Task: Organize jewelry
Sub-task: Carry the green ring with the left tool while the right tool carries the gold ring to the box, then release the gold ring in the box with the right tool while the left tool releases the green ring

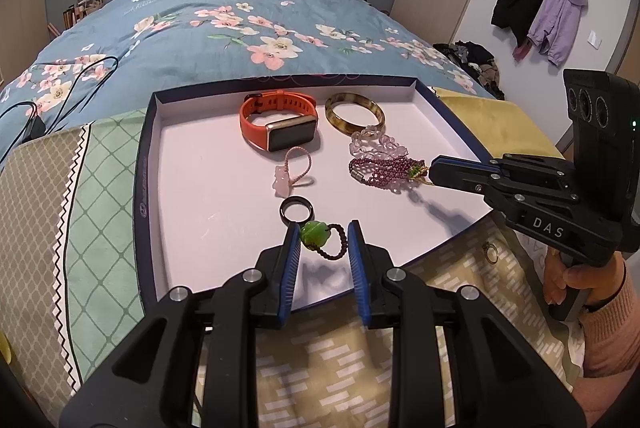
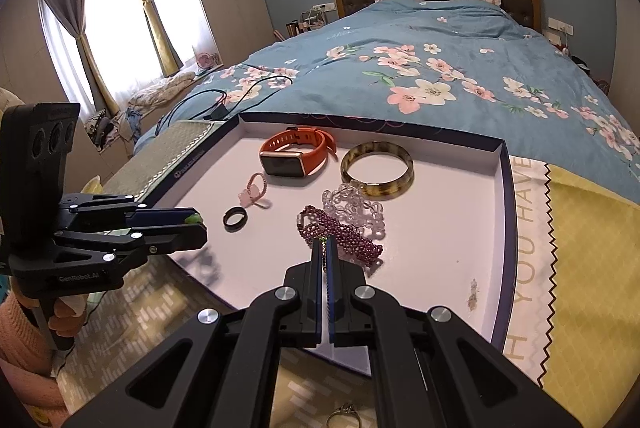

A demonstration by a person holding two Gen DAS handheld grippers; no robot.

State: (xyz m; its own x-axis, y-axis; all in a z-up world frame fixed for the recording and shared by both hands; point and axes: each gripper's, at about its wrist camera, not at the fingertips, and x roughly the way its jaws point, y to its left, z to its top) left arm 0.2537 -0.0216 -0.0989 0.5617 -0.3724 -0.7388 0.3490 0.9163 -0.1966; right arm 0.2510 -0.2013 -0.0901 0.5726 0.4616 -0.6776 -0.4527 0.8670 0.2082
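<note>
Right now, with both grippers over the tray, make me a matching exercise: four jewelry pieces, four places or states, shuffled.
Things:
1. orange-strapped smartwatch
2. green jade pendant on a dark bead cord
3. plain black ring
4. mottled amber bangle

Places:
A. between the left gripper's open fingers
B. tray's far side, right of the watch
C. tray's far side, screen facing the cameras
D. just beyond the left fingertip

Pairs: 1-C, 2-A, 3-D, 4-B
</note>
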